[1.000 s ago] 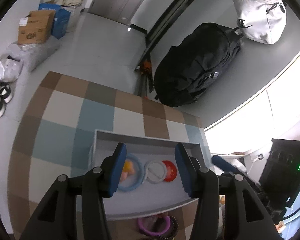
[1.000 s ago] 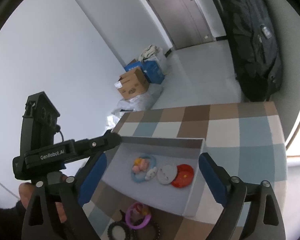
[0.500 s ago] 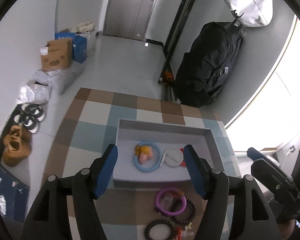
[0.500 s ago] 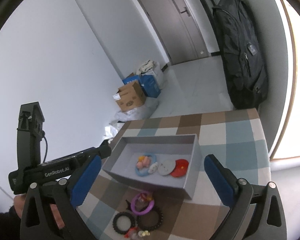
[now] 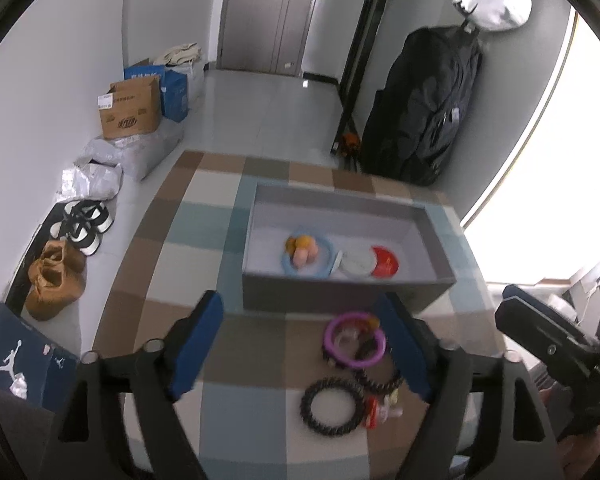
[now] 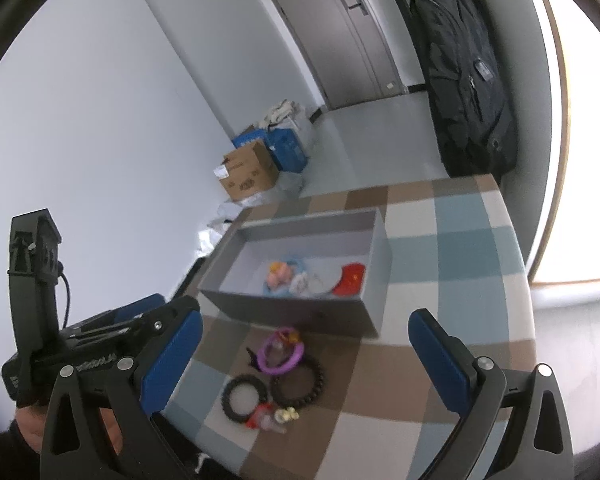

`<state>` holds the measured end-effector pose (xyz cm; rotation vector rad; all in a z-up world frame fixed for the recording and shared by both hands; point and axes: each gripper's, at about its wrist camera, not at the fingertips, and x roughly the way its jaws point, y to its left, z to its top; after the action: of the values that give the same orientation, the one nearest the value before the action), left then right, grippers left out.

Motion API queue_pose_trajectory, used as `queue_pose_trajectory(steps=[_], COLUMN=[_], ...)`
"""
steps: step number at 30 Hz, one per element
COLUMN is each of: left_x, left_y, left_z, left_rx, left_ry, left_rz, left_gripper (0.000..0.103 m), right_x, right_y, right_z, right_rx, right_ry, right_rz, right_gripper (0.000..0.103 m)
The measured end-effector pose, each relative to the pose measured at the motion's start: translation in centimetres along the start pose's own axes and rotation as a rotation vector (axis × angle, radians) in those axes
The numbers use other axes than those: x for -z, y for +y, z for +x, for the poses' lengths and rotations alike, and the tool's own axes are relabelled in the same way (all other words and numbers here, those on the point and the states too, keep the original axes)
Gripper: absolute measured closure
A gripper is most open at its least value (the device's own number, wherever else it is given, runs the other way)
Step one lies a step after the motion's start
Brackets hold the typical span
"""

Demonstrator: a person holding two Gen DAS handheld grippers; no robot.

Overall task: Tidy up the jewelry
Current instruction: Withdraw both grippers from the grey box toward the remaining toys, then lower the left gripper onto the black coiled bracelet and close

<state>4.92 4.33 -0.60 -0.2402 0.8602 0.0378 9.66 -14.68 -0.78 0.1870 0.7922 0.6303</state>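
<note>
We note the checkered surface (image 5: 172, 264) carrying a grey box (image 5: 340, 294) that contains three bangles. In front of it lie a purple bangle (image 5: 354, 340) and black bead bracelets (image 5: 332, 404). Left hand-held gripper (image 5: 304, 356) and right hand-held gripper (image 6: 306, 358) are both spread wide, holding nothing.

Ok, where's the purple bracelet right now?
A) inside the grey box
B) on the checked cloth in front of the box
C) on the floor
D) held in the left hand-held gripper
B: the purple bracelet lies on the checked cloth, outside the near wall of the grey box, beside the black beaded bracelets.
</note>
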Motion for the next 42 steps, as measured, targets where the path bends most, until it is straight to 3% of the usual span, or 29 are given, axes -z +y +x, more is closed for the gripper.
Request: queue_pose_trajectory(steps=[14,29,42], left_x=[4.0,6.4,6.3], left_y=[-0.3,-2.4,-3.1], left_z=[1.5,2.7,3.4], left_rx=[-0.016,-0.054,-0.054], left_ry=[0.140,0.269,0.251], left_rz=[0.056,0.171,0.251], left_gripper=[0.021,0.021,0.021], right_x=[2.4,2.8,2.7], right_y=[-0.6,-1.2,-1.3], right_z=[1.2,1.2,1.3], right_rx=[0.080,0.074,0.076], right_ry=[0.094,0.112,0.117], right_rz=[-0.038,-0.006,-0.005], right_gripper=[0.000,0.000,0.000])
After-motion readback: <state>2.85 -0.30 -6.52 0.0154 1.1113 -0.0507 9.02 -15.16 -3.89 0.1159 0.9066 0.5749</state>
